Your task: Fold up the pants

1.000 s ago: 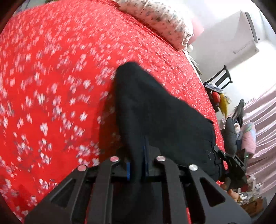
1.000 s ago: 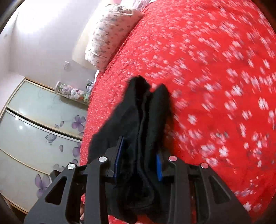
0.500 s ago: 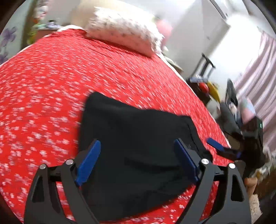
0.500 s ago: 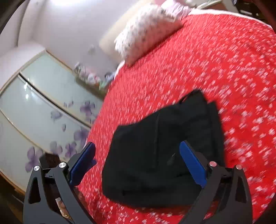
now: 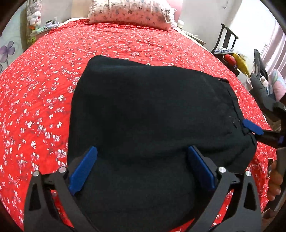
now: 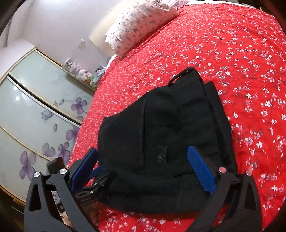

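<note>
Your left gripper [image 5: 141, 166] is spread wide and grips nothing; its blue pads [image 5: 83, 169] sit low over the near edge of the pants [image 5: 152, 114]. Your right gripper [image 6: 143, 166] is likewise released, pads apart above the fabric. The black pants lie folded in a compact stack on the red bedspread [image 5: 39, 92], near its front edge, well apart from the pillow [image 5: 132, 12].

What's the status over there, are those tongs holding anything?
Left tongs open, right tongs open, nothing held. Black pants folded, lying on the red bedspread. Nothing in the way.
</note>
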The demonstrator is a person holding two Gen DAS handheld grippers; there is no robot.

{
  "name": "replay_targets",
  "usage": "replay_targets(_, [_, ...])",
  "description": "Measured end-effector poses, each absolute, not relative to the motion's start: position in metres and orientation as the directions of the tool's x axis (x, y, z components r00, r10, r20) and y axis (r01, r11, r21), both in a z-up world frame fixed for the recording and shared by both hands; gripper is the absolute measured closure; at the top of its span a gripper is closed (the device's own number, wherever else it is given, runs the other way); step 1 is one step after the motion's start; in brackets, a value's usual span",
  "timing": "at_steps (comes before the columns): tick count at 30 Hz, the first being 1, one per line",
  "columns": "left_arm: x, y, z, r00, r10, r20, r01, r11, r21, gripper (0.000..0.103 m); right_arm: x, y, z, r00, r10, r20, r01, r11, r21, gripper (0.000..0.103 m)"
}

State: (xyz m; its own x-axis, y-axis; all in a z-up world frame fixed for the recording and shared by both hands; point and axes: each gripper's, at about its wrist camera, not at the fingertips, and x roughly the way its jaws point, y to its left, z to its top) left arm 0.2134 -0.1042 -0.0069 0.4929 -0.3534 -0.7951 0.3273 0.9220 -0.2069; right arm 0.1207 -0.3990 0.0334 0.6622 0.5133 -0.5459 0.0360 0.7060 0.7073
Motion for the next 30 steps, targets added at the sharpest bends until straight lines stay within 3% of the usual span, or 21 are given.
replay_targets(6, [0.194, -0.104, 0.001, 0.540, -0.290, -0.790, 0.304, 0.943, -0.138, 0.002, 0.091, -0.410, 0.044, 0.676, 0.582, -0.452, 0.000, 0.614, 0.790, 0.001])
replay_targets(11, [0.165, -0.100, 0.014, 0.538, -0.372, -0.756, 0.366, 0.911, -0.188, 0.002, 0.071, -0.407, 0.053, 0.683, 0.604, -0.410, -0.043, 0.594, 0.803, 0.001])
replay_targets(15, [0.167, -0.111, -0.003, 0.521, -0.332, -0.786, 0.368, 0.919, -0.144, 0.002, 0.085, -0.407, 0.018, 0.625, 0.557, -0.547, 0.097, 0.640, 0.762, 0.001])
replay_targets(22, [0.167, -0.109, -0.007, 0.539, -0.351, -0.766, 0.363, 0.917, -0.165, 0.002, 0.078, -0.411, 0.011, 0.675, 0.564, -0.475, 0.054, 0.605, 0.795, 0.001])
replay_targets(25, [0.148, -0.099, 0.002, 0.587, -0.348, -0.731, 0.348, 0.924, -0.159, 0.002, 0.065, -0.409, 0.016, 0.679, 0.518, -0.521, 0.089, 0.646, 0.758, 0.001])
replay_targets(30, [0.101, -0.093, 0.012, 0.662, -0.275, -0.698, 0.344, 0.938, -0.043, 0.002, 0.037, -0.389, 0.012, 0.683, 0.412, -0.603, 0.107, 0.761, 0.640, 0.001])
